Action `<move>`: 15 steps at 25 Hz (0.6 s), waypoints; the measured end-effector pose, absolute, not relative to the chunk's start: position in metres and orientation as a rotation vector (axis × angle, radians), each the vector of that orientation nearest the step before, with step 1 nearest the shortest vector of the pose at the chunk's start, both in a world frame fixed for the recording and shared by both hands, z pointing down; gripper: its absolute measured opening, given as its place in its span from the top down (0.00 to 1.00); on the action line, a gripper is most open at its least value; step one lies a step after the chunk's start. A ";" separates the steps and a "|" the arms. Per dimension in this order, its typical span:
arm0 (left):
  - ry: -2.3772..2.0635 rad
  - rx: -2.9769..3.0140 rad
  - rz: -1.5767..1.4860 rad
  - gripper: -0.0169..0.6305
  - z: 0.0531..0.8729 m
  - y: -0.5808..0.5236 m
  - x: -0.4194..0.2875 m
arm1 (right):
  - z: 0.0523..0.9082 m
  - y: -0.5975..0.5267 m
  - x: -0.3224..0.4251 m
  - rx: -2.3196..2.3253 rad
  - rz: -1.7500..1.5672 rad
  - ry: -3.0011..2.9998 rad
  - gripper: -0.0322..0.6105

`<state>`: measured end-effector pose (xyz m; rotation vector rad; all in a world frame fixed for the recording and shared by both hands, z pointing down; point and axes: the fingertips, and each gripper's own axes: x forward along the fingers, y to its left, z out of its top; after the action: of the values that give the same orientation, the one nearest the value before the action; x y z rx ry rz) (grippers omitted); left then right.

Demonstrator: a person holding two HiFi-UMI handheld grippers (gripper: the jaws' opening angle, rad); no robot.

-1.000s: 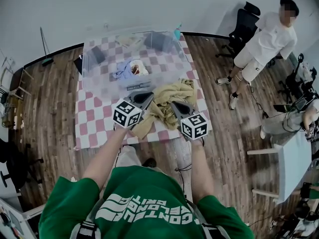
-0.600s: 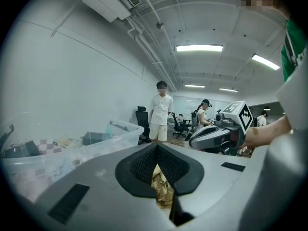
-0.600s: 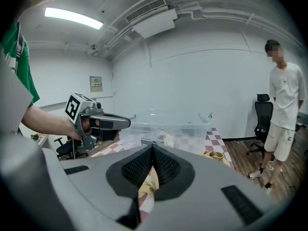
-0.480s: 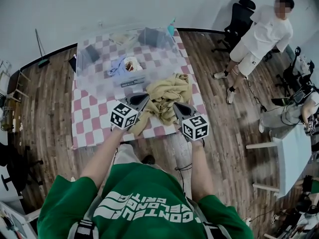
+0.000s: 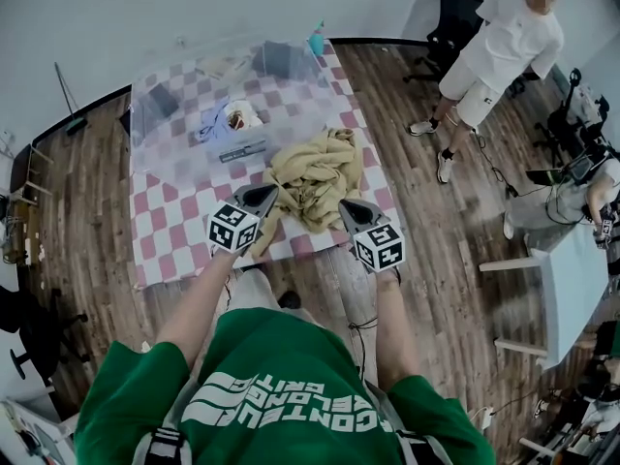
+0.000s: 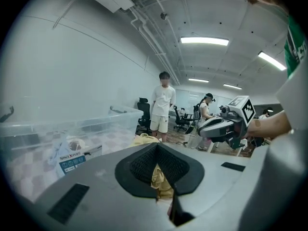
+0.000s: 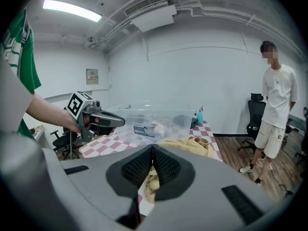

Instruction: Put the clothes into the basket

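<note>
A crumpled yellow garment [image 5: 315,172] lies on the pink-checked table [image 5: 184,231], in front of the clear plastic basket [image 5: 155,114]. The basket holds a blue cloth [image 5: 213,124] and a white item. My left gripper [image 5: 263,194] hovers shut at the garment's near left edge, and my right gripper [image 5: 344,204] is shut at its near right edge. In the left gripper view the closed jaws [image 6: 156,146] point over the garment [image 6: 144,138] with the basket [image 6: 110,121] on the left. The right gripper view has its shut jaws [image 7: 153,148] before the garment [image 7: 190,143] and basket [image 7: 163,114]. Neither gripper holds cloth.
A teal bottle [image 5: 316,42] stands at the table's far right corner. A person in white [image 5: 494,46] stands on the wooden floor to the right, beside an office chair [image 5: 455,27]. A white table [image 5: 572,298] and a seated person [image 5: 581,211] are further right.
Both grippers have sunk a little and now sit closer over the near edge of the garment. Their jaws stay shut. The garment lies as before.
</note>
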<state>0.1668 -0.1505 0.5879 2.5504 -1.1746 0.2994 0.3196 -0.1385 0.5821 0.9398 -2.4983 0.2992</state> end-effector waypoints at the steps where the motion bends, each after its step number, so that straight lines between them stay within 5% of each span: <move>1: -1.165 2.542 0.309 0.97 0.595 -0.150 0.167 | 0.586 -0.140 0.322 0.946 0.307 -2.491 0.94; 6: -1.122 2.490 0.345 0.97 0.632 -0.152 0.163 | 0.607 -0.158 0.330 0.943 0.341 -2.449 0.91; 8: -1.117 2.464 0.359 0.96 0.648 -0.155 0.159 | 0.616 -0.169 0.329 0.925 0.324 -2.423 0.73; 11: -1.085 2.417 0.406 0.77 0.679 -0.158 0.156 | 0.632 -0.184 0.325 0.884 0.269 -2.377 0.65; 15: -1.059 2.366 0.471 0.64 0.719 -0.161 0.154 | 0.651 -0.205 0.317 0.818 0.195 -2.328 0.56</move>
<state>0.1540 -0.1606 0.7186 2.3662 -1.0586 0.4709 0.3173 -0.2050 0.6512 0.8185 -2.3284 0.1947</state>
